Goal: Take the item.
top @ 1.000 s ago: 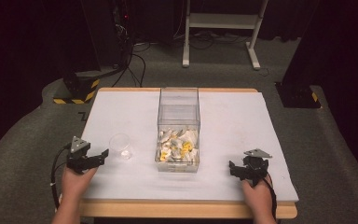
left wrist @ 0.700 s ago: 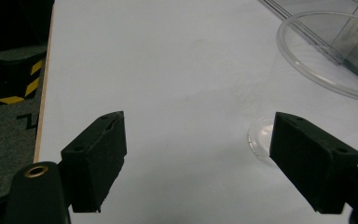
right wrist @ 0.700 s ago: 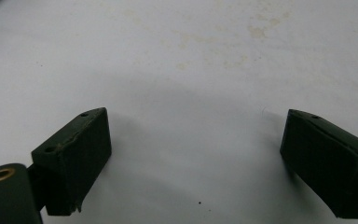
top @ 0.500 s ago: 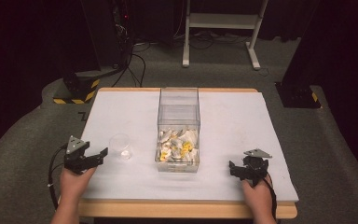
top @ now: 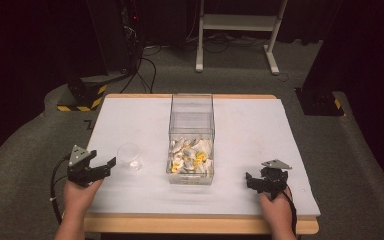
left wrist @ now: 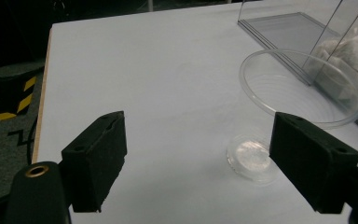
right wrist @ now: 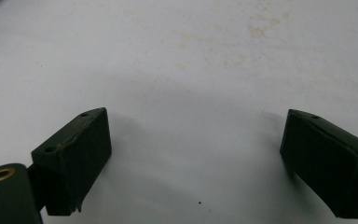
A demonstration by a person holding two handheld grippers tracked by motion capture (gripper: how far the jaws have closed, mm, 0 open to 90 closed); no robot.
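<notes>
A clear plastic cup (top: 130,155) stands upright on the white table, left of a tall clear box (top: 191,137) that holds several white and yellow wrapped pieces (top: 190,156). My left gripper (top: 105,167) is open just left of the cup, jaws pointing at it. In the left gripper view the cup (left wrist: 298,93) sits ahead and to the right, partly behind the right jaw, with nothing between the jaws of the gripper (left wrist: 205,170). My right gripper (top: 251,181) rests near the table's front right; its jaws (right wrist: 200,163) are spread wide over bare tabletop.
The white table (top: 260,130) has a wooden front edge. Behind it are black stands, cables and a yellow-black striped base (top: 82,97) on grey floor. The clear box (left wrist: 298,32) lies beyond the cup in the left gripper view.
My left gripper has moved a little toward the front-left and turned its jaws toward the cup. The right gripper has stayed put.
</notes>
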